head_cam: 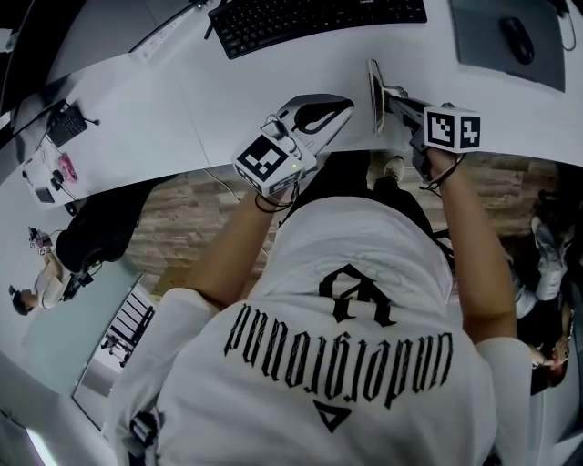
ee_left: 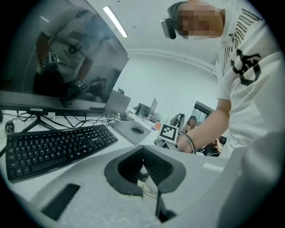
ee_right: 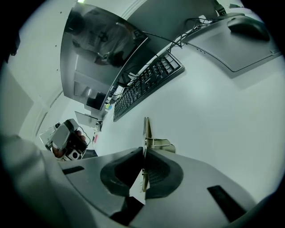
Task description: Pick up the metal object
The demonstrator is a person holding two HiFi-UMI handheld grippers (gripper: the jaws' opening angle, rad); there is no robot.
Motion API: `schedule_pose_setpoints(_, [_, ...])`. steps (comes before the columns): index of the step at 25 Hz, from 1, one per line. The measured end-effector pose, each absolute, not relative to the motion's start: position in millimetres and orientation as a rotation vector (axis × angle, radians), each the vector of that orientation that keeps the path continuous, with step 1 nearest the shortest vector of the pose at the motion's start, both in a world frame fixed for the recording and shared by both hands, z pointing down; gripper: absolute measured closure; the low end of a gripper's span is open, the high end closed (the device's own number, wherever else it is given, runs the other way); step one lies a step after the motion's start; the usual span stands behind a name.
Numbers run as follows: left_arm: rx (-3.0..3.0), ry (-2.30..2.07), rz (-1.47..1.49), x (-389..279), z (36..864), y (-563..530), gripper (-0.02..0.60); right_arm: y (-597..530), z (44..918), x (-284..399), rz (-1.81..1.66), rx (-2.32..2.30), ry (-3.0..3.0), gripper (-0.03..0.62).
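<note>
The left tool (head_cam: 339, 109), clenched on nothing, sits below the keyboard (head_cam: 314, 20) over the desk (head_cam: 228, 100). Right of it, below the keyboard's right end, the right tool (head_cam: 393, 99) grasps the upright metal plate (head_cam: 374, 91).

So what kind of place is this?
Most likely an office: a white desk carries a black keyboard, a monitor stands behind it, and a mouse sits on a grey pad.

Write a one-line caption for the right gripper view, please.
Right gripper shut on a thin metal bracket, white desk and black keyboard beyond.
</note>
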State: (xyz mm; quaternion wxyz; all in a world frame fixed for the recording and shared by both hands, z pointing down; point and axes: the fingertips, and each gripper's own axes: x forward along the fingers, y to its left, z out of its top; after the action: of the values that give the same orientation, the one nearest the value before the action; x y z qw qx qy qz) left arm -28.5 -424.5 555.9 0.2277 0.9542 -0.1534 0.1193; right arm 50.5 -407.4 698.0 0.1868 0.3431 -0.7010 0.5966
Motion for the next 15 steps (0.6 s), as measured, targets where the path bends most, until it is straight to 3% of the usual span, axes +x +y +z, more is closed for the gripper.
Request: schedule_pose_setpoints(15, [2.701, -0.588, 0.283, -11, 508, -344, 0.566, -368, 610, 75, 1.413, 0.987, -2.289, 0.579])
